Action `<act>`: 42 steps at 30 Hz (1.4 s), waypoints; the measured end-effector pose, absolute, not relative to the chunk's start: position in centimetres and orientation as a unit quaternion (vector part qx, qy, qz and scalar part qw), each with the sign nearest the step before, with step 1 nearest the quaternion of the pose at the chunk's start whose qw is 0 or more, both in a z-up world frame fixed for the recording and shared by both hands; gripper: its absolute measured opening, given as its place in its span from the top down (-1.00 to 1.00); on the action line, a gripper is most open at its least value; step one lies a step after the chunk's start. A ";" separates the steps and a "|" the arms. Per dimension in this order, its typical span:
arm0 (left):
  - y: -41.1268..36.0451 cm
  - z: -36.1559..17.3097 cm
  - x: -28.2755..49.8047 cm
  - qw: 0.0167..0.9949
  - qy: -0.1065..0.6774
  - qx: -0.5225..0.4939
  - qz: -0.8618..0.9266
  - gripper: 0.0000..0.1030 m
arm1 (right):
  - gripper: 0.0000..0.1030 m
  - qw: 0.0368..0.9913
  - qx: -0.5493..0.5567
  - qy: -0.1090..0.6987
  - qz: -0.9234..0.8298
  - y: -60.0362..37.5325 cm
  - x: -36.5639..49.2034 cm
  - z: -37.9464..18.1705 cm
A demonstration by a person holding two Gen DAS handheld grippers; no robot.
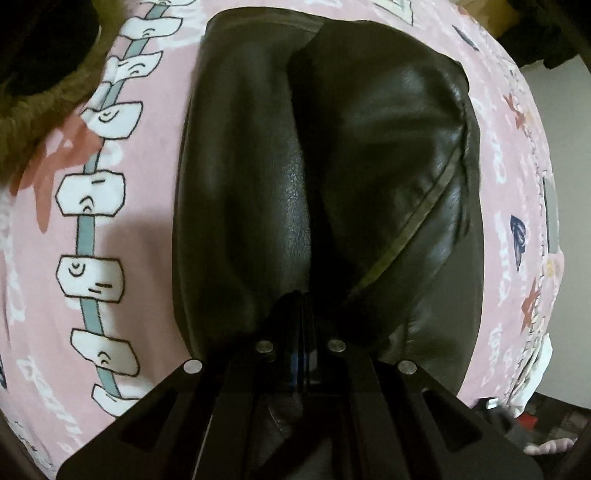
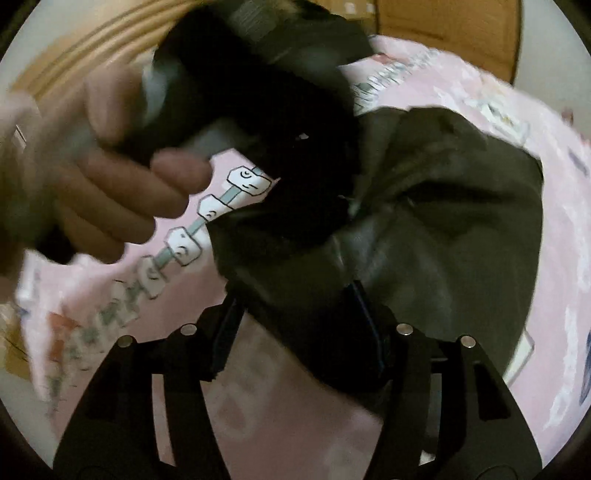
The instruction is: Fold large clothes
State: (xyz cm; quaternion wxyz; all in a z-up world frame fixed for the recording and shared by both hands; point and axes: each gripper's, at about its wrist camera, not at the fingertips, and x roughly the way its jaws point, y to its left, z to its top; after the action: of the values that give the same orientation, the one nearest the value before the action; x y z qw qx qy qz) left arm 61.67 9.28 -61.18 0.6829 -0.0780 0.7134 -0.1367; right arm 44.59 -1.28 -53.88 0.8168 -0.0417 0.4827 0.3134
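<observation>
A black leather jacket [image 1: 388, 155] lies bunched in two puffy folds on a pink printed bedsheet [image 1: 140, 229]. My left gripper [image 1: 303, 295] is shut on a pinch of the leather where the two folds meet. In the right wrist view the same jacket [image 2: 443, 240] drapes towards the camera, and a flap of it lies between the fingers of my right gripper [image 2: 295, 295]. Those jaws stand apart and the pads do not press the leather. A brown fur trim [image 1: 40, 107] of the jacket shows at the upper left.
A person's hand [image 2: 122, 199] grips the grey-and-black handle of the left gripper [image 2: 207, 99] at the upper left of the right wrist view, blurred. Wooden furniture [image 2: 443, 26] stands behind the bed. The sheet's edge and a pale wall [image 1: 561, 129] are at the right.
</observation>
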 end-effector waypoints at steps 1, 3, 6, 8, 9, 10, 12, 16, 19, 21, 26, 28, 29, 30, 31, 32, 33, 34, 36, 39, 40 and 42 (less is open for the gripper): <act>9.3 -61.3 61.6 0.683 0.713 -0.077 -0.139 0.98 | -0.11 0.817 -0.011 0.492 0.300 -3.2 45.1 -53.0; 9.3 -61.9 61.6 0.682 0.713 -0.083 -0.140 0.98 | -0.11 0.820 0.037 0.501 0.274 -5.9 46.3 -51.8; 9.5 -62.4 61.4 0.681 0.712 -0.101 -0.138 0.98 | -0.11 0.829 0.107 0.507 0.210 -10.3 50.5 -50.1; 9.7 -62.6 61.2 0.681 0.711 -0.107 -0.138 0.98 | -0.11 0.828 0.141 0.505 0.199 -11.5 53.9 -49.6; 9.9 -62.6 61.2 0.681 0.711 -0.108 -0.137 0.98 | -0.11 0.825 0.147 0.511 0.191 -11.6 56.0 -49.7; 9.9 -62.7 61.1 0.682 0.711 -0.108 -0.136 0.98 | -0.11 0.822 0.154 0.515 0.189 -11.4 57.4 -49.6; 9.8 -62.7 60.9 0.683 0.710 -0.107 -0.135 0.98 | -0.11 0.809 0.172 0.528 0.192 -10.2 61.0 -49.9; 10.1 -62.7 60.4 0.686 0.707 -0.110 -0.132 0.98 | -0.11 0.786 0.160 0.563 0.200 -6.7 65.4 -51.0; 10.1 -62.9 59.8 0.688 0.705 -0.115 -0.131 0.97 | -0.12 0.773 0.122 0.592 0.191 -4.1 67.1 -52.9; 10.1 -63.0 59.5 0.689 0.704 -0.113 -0.130 0.97 | -0.19 0.760 0.069 0.621 0.180 -2.2 67.8 -54.8; 10.0 -63.0 58.7 0.696 0.698 -0.110 -0.129 0.97 | -0.34 0.756 -0.064 0.640 0.117 -0.2 67.7 -58.2; 9.9 -62.9 58.5 0.700 0.696 -0.100 -0.127 0.97 | -0.34 0.758 -0.068 0.638 0.119 -0.5 67.6 -59.0; 9.8 -62.9 58.4 0.704 0.693 -0.094 -0.126 0.97 | -0.33 0.759 -0.066 0.635 0.124 -0.7 67.5 -59.2; 9.7 -62.8 58.2 0.707 0.691 -0.091 -0.125 0.97 | -0.26 0.760 -0.067 0.634 0.127 -0.8 67.5 -59.3; 9.6 -62.8 58.1 0.709 0.688 -0.089 -0.124 0.97 | -0.21 0.762 -0.067 0.630 0.131 -0.9 67.5 -59.3; 9.6 -62.8 58.0 0.711 0.686 -0.089 -0.123 0.97 | -0.12 0.764 -0.065 0.628 0.134 -1.0 67.5 -59.4; 9.5 -62.7 57.9 0.713 0.685 -0.089 -0.121 0.97 | -0.02 0.763 -0.055 0.629 0.139 -1.3 67.5 -59.5; 9.4 -62.7 57.7 0.716 0.682 -0.086 -0.120 0.97 | 0.02 0.762 -0.047 0.630 0.142 -1.5 67.5 -59.5; 9.1 -62.6 57.3 0.722 0.676 -0.084 -0.116 0.97 | 0.18 0.764 -0.025 0.626 0.151 -2.1 67.6 -59.3; 8.9 -62.6 56.7 0.728 0.670 -0.088 -0.113 0.97 | 0.36 0.762 0.024 0.627 0.161 -3.4 67.7 -58.8; 8.9 -62.6 56.5 0.729 0.669 -0.090 -0.113 0.97 | 0.40 0.760 0.042 0.628 0.163 -3.9 67.8 -58.6; 9.0 -62.7 56.3 0.732 0.666 -0.093 -0.113 0.97 | 0.54 0.756 0.086 0.626 0.171 -5.3 68.0 -58.4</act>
State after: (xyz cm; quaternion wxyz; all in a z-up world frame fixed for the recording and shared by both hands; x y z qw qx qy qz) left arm 56.31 9.03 -62.70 0.7316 -0.0925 0.6658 -0.1135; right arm 67.96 -5.25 -58.38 0.7563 0.0862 0.6256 0.1708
